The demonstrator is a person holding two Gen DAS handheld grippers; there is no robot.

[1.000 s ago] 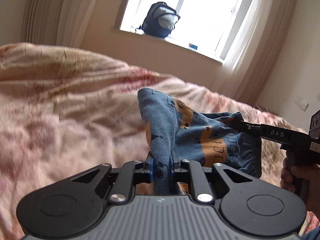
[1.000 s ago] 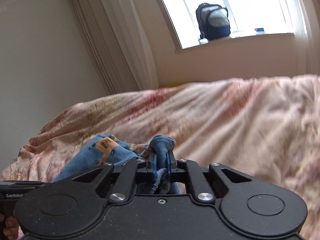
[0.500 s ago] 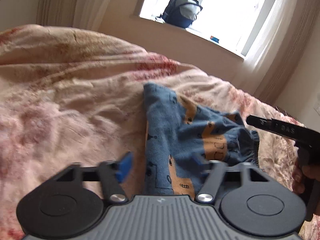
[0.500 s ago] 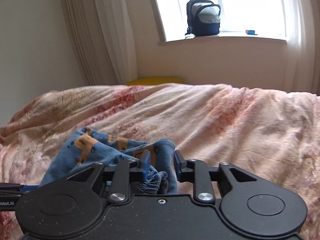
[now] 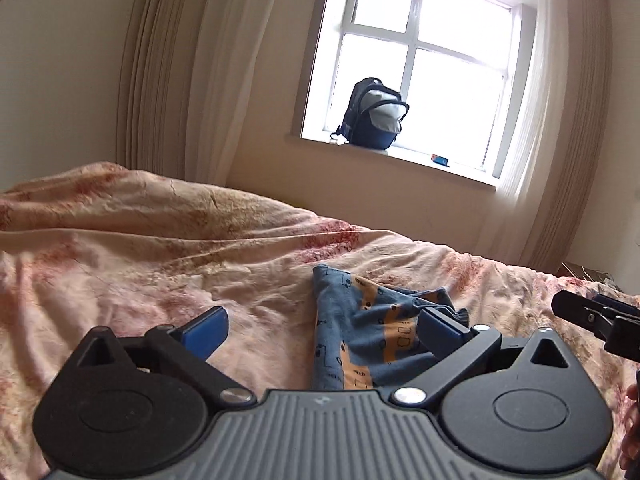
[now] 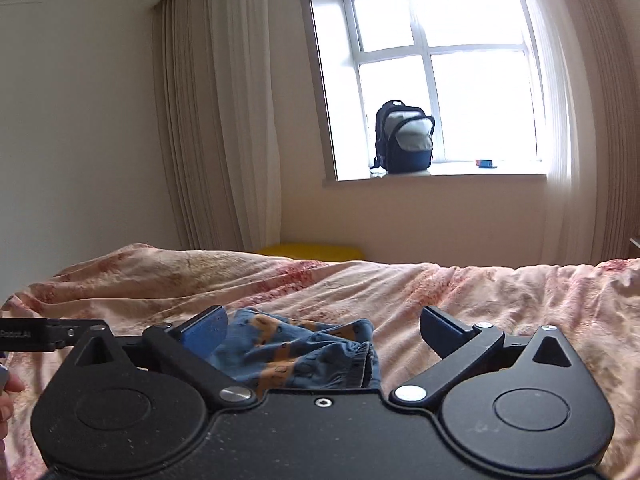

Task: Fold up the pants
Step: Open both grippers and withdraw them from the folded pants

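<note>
The left gripper [image 5: 322, 330] has its jaws opening, spread wide with nothing pressed between the blue pads; the pants [image 5: 372, 336] lie on the bed [image 5: 160, 264] ahead of it, toward 1 o'clock from its body, with its right-hand finger in front of the cloth. The right gripper [image 6: 322, 330] is likewise opening, its pads apart, and the pants [image 6: 296, 354] sit in the gap at about 11 o'clock without either pad pressing on them. In the left wrist view the right gripper's tip pokes in at 3 o'clock. Neither gripper carries the cloth, so my reading is that both have let go to leave the pants resting on the bedspread, probably after setting down a fold.

The pants are small, blue, with orange patches and dark line drawings. They lie bunched in a compact heap, not flat: one edge stands up as a ridge at the 12 o'clock end in the left wrist view, and a gathered elastic hem faces the right gripper. The folding looks unfinished, since the layers are rumpled and uneven

A backpack [image 5: 374, 114] stands on the windowsill at 12 o'clock, well apart
</note>
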